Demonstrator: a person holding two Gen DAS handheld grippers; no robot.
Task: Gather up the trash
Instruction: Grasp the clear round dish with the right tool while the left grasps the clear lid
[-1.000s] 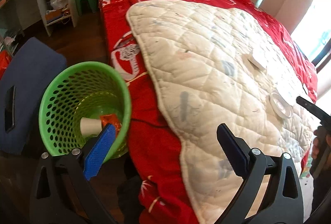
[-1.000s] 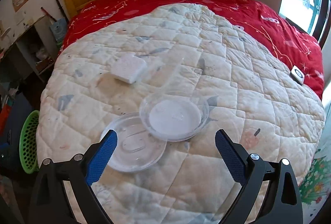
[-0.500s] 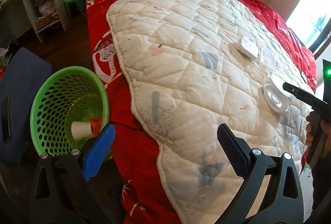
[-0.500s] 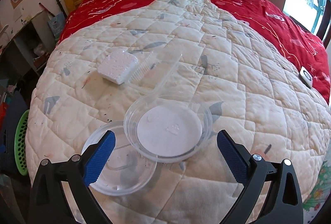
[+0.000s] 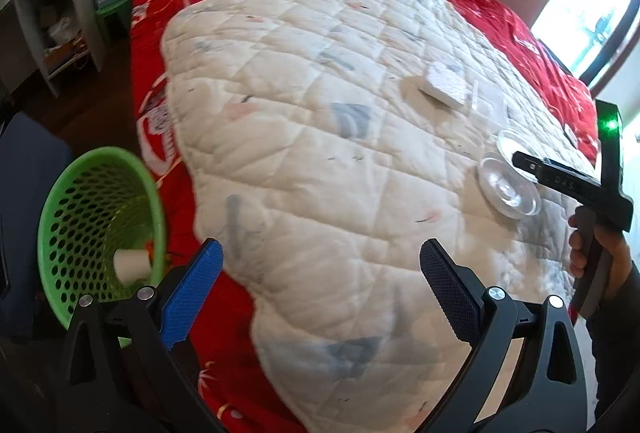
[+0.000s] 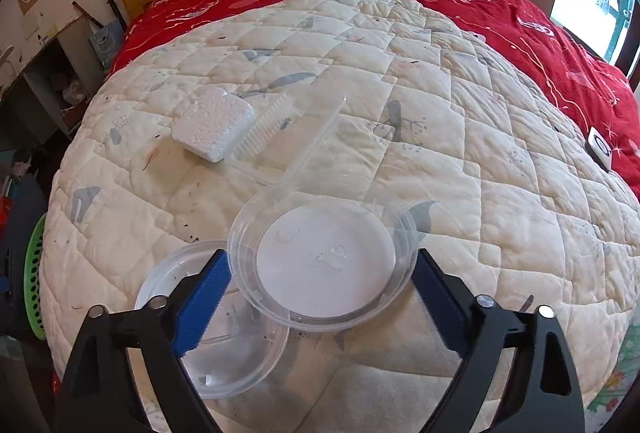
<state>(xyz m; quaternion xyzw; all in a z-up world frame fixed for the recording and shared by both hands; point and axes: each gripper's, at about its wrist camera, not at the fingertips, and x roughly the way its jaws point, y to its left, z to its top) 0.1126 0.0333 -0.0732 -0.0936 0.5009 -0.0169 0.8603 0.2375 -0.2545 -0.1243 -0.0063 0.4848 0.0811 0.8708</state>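
In the right wrist view my right gripper [image 6: 320,289] is open, its blue fingers straddling a clear round plastic container [image 6: 324,257] on the white quilt. A clear round lid [image 6: 216,329] lies at its left, partly under the left finger. A white foam block [image 6: 214,129] and a clear rectangular tray [image 6: 288,141] lie farther back. In the left wrist view my left gripper [image 5: 320,289] is open and empty above the bed's left edge. The green trash basket [image 5: 96,229] stands on the floor at its left, holding a white cup [image 5: 130,265].
The white quilt [image 6: 480,161] covers a red bedspread [image 6: 520,13]. A small white device [image 6: 599,147] lies on the red cover at the right. A shelf [image 5: 60,33] and green stool [image 5: 114,7] stand left of the bed. A dark blue object [image 5: 24,169] lies by the basket.
My right gripper has moved forward and down until its fingers flank the round container. My left gripper has swung right, from over the basket towards the bed.
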